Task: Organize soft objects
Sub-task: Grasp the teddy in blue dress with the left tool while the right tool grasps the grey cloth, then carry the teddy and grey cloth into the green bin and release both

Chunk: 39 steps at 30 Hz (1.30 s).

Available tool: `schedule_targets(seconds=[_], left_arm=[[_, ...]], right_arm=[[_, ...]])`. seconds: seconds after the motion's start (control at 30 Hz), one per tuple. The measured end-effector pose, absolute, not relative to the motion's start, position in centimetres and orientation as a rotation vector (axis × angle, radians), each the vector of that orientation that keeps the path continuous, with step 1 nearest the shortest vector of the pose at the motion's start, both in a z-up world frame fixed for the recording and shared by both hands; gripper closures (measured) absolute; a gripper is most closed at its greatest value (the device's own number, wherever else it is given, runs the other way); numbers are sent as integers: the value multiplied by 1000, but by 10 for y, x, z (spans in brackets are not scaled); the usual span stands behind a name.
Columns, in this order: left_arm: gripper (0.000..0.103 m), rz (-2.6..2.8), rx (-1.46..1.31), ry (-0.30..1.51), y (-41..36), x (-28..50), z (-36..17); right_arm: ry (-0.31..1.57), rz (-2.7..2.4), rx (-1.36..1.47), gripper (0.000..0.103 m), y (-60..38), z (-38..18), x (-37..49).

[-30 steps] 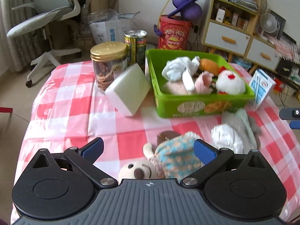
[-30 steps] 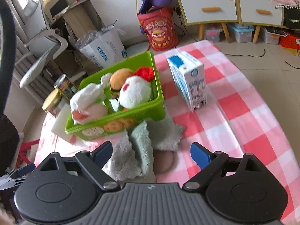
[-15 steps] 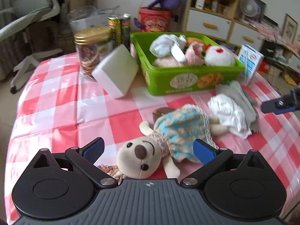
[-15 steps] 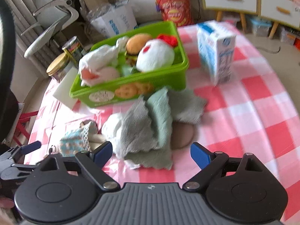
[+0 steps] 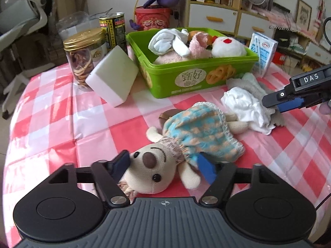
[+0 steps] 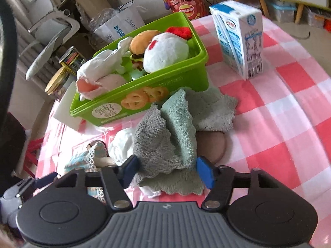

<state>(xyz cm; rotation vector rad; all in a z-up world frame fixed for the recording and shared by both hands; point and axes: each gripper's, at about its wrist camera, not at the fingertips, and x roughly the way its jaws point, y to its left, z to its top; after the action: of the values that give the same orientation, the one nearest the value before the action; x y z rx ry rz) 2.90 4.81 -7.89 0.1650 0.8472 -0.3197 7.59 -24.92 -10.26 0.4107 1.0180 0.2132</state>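
Observation:
A cream plush doll (image 5: 157, 165) in a blue-and-orange dress lies on the checked tablecloth; its dress also shows in the right wrist view (image 6: 82, 161). My left gripper (image 5: 163, 165) is open with its fingers on either side of the doll's head. A grey-green towel (image 6: 171, 138) lies crumpled over a white cloth (image 6: 122, 146) in front of the green bin (image 6: 144, 101), which holds several plush toys. My right gripper (image 6: 167, 168) is open around the towel's near edge; it also shows in the left wrist view (image 5: 289, 101). The white cloth (image 5: 246, 105) and green bin (image 5: 194, 78) show there too.
A white foam block (image 5: 113, 78), a gold-lidded jar (image 5: 82, 57) and a tin can (image 5: 112, 31) stand left of the bin. A milk carton (image 6: 238, 39) stands right of it. A brown round object (image 6: 211, 146) lies partly under the towel. Chair and shelves are beyond the table.
Both grippers have come lower and forward. The left fingers have narrowed around the doll's head. The right fingers have narrowed around the towel's near edge.

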Motion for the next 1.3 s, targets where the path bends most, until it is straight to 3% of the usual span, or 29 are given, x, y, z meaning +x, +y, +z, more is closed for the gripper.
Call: schedule_targets(seconds=[0.2, 0.63, 0.8, 1.0, 1.03, 1.13, 1.3], left_arm=[[62, -273, 140, 862, 53, 31, -75], [66, -171, -122, 869, 62, 33, -50], [66, -264, -189, 1016, 57, 39, -61], [54, -330, -103, 993, 39, 33, -63], [50, -343, -91, 982, 36, 32, -62], [45, -365, -33, 946, 29, 30, -62], [46, -362, 81, 952, 13, 30, -72]], right_arm=[[990, 267, 457, 103, -251, -105, 77], [1007, 201, 416, 103, -274, -65, 55], [1076, 154, 251, 103, -277, -61, 48], [1132, 146, 242, 103, -284, -77, 54], [1121, 156, 258, 93, -286, -76, 55], [1079, 161, 270, 74, -286, -74, 54], [1065, 154, 190, 74, -271, -82, 59]])
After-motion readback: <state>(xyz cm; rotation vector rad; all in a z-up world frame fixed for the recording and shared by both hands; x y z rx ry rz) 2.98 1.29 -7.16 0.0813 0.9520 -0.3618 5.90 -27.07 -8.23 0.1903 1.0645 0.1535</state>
